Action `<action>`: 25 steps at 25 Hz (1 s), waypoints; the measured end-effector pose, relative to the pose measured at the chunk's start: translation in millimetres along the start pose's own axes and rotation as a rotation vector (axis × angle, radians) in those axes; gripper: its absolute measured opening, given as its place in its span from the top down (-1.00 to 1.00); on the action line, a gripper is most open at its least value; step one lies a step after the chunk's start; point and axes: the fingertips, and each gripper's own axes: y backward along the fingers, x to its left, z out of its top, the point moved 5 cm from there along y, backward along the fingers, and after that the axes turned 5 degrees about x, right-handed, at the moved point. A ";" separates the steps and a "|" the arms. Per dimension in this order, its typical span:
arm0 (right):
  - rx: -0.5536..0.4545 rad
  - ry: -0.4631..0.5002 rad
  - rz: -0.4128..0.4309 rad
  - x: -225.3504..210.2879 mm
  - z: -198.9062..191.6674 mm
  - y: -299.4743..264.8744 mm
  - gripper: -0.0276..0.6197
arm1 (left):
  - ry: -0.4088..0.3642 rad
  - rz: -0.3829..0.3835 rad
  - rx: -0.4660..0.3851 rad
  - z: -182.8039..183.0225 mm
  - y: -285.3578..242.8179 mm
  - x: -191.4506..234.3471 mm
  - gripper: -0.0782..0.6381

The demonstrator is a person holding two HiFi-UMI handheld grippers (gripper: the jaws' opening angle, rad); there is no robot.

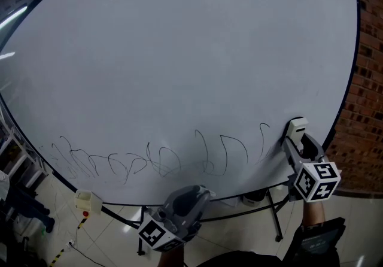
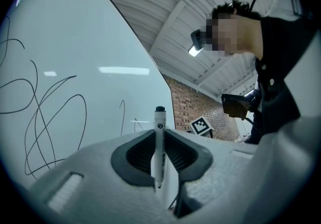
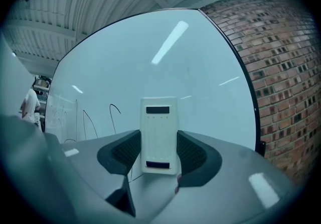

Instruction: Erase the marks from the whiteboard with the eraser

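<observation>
A large whiteboard (image 1: pixel 179 50) fills the head view, with black scribbled marks (image 1: pixel 161 161) along its lower edge. My right gripper (image 1: pixel 293 134) is shut on a white eraser (image 1: pixel 295 126), held against the board at the right end of the marks. In the right gripper view the eraser (image 3: pixel 159 135) stands upright between the jaws, with marks (image 3: pixel 90 120) to its left. My left gripper (image 1: pixel 200 191) sits below the board's lower edge, shut on a white marker pen (image 2: pixel 159 145) with a black cap. Looping marks (image 2: pixel 45 117) show on the board at its left.
A brick wall (image 1: pixel 368 98) stands right of the board. The board's stand legs (image 1: pixel 272 212) reach down to a tiled floor. A small yellowish object (image 1: pixel 87 201) is at the board's lower left edge. Dark equipment (image 1: pixel 24 200) is at the far left.
</observation>
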 end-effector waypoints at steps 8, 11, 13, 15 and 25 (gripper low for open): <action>-0.029 0.088 0.083 59.2 18.4 -5.4 0.21 | -0.002 0.030 -0.015 4.6 20.0 8.7 0.61; -0.031 0.120 0.122 81.4 18.9 -7.9 0.21 | -0.007 0.038 -0.014 4.8 23.8 10.8 0.61; -0.029 0.136 0.144 92.5 16.7 -9.5 0.21 | -0.013 0.039 -0.010 4.3 22.9 10.8 0.61; -0.028 0.148 0.156 98.3 15.0 -10.6 0.21 | -0.012 0.033 -0.010 4.0 20.1 10.8 0.61; -0.001 0.090 0.125 51.7 7.6 -6.9 0.20 | -0.005 -0.003 -0.015 2.8 3.6 6.2 0.61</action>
